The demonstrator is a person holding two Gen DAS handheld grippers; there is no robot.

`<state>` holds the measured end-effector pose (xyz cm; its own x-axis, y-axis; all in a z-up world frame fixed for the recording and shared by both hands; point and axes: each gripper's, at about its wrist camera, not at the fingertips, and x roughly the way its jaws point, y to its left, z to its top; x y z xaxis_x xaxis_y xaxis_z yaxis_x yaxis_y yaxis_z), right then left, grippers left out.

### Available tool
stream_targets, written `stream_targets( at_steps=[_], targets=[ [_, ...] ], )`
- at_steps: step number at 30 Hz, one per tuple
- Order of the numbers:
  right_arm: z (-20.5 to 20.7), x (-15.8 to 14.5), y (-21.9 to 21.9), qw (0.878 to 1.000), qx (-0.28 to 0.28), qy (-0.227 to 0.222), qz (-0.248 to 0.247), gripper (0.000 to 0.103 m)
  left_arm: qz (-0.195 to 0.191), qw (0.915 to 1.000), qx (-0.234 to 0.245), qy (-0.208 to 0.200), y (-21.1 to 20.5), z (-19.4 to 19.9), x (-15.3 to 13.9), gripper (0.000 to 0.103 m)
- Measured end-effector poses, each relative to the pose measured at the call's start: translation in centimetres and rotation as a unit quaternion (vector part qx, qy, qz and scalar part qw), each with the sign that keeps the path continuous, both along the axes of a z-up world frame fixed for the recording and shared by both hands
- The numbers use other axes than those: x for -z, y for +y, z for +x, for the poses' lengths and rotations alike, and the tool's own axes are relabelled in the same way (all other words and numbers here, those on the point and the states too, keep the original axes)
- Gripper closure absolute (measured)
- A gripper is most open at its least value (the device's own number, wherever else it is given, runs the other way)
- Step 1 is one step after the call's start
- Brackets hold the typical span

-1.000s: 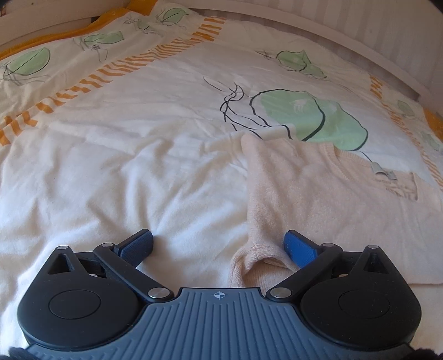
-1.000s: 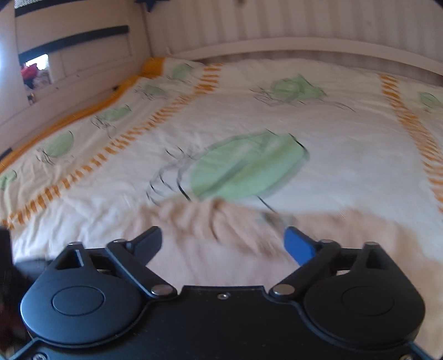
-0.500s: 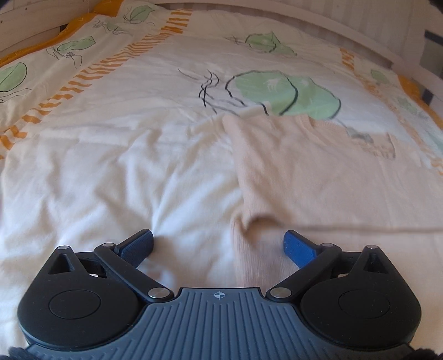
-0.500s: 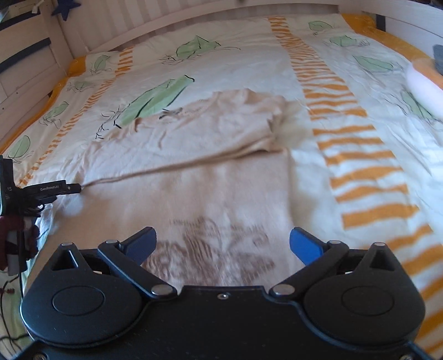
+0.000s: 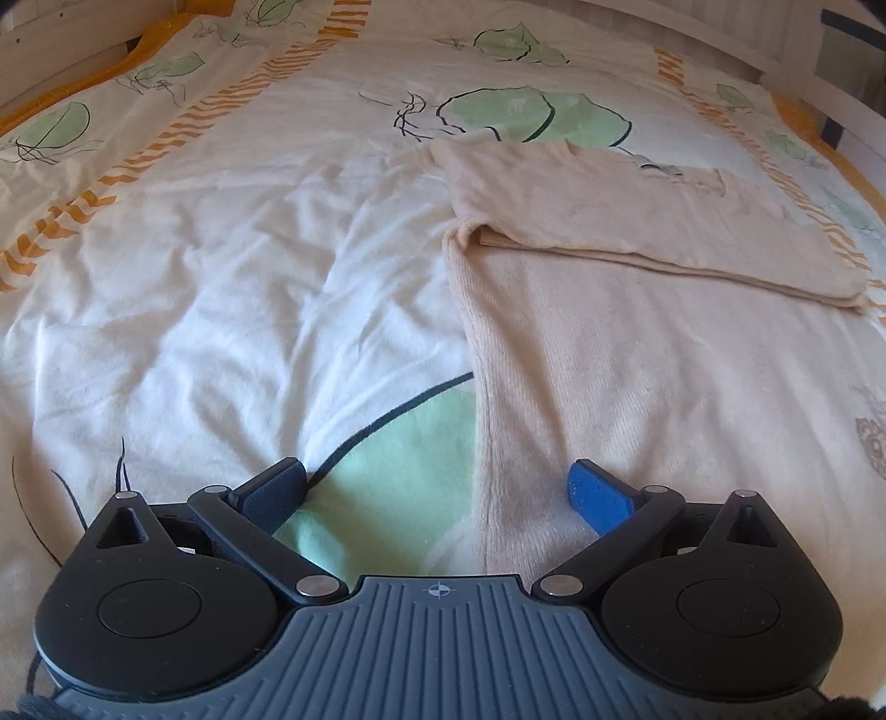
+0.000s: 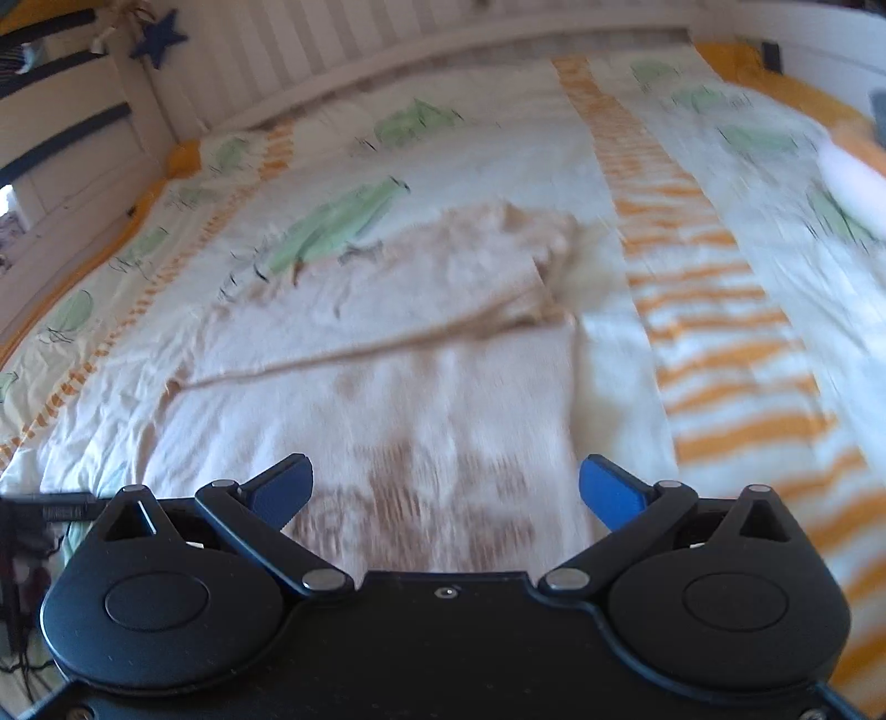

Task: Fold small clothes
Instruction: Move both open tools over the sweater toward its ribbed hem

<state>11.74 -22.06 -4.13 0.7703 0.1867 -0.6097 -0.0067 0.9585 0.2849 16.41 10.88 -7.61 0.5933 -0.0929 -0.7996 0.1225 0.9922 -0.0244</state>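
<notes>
A cream shirt lies flat on the bed, its top part folded down over the body so that a fold edge runs slantwise across the garment. The shirt rests on a duvet printed with green leaves and orange stripes; in the left wrist view it takes up the right half of the bed, its left side seam running straight toward the camera. A brown print shows at the garment's right edge there, and the same print, blurred, sits just ahead of the right claw.

The left claw is released, its blue pads spread wide and holding nothing; the shirt's left seam passes between them, one pad over a green leaf of the duvet and the other over the cloth. Whether the pads touch the fabric cannot be told.

The right claw is likewise released and empty, its pads wide apart over the shirt's lower part. The right wrist view is smeared by motion. White slatted bed rails close off the far edge of the bed, with a dark blue star hanging at the far left corner.
</notes>
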Motion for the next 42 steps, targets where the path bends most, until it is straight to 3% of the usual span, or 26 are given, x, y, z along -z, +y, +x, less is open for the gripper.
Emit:
stream_targets(
  at_steps=[5, 14, 17, 21, 23, 27, 31, 38, 42],
  targets=[
    [4.8, 0.5, -0.9, 0.999, -0.009, -0.03, -0.012, 0.0, -0.004, 0.9997, -0.006, -0.023, 0.1, -0.7, 0.7, 0.0],
    [8.6, 1.1, -1.0, 0.995, -0.052, -0.061, 0.058, 0.0, -0.001, 0.9994, -0.006, -0.033, -0.1, -1.2, 0.8, 0.0],
    [10.1, 2.1, -1.0, 0.996, -0.05, -0.046, 0.062, 0.0, -0.001, 0.9994, -0.006, -0.033, 0.0, -1.2, 0.8, 0.0],
    [11.3, 4.0, -2.3, 0.999, 0.0, 0.013, 0.052, 0.001, -0.001, 0.9994, -0.006, -0.033, 0.0, -1.2, 0.8, 0.0],
    [10.6, 4.1, -2.8, 0.998, 0.003, 0.009, 0.069, 0.001, -0.001, 0.9994, -0.006, -0.034, 0.0, -1.2, 0.8, 0.0],
    [9.0, 2.8, -2.6, 0.998, -0.002, 0.007, 0.054, 0.0, -0.002, 0.9994, -0.006, -0.033, 0.0, -1.2, 0.9, 0.0],
    [6.5, 1.5, -3.7, 0.995, 0.008, 0.024, 0.092, 0.0, -0.014, 0.9995, -0.008, -0.027, 0.3, -1.2, 0.5, 0.001],
    [0.6, 1.3, -5.6, 0.986, 0.014, 0.123, 0.113, 0.0, -0.043, 0.999, 0.009, 0.004, 0.6, -2.4, -0.4, 0.001],
    [-2.5, 2.5, -6.2, 0.971, 0.022, 0.19, 0.141, 0.0, -0.046, 0.9979, 0.037, 0.027, 0.2, -3.4, -0.4, 0.001]
  ],
)
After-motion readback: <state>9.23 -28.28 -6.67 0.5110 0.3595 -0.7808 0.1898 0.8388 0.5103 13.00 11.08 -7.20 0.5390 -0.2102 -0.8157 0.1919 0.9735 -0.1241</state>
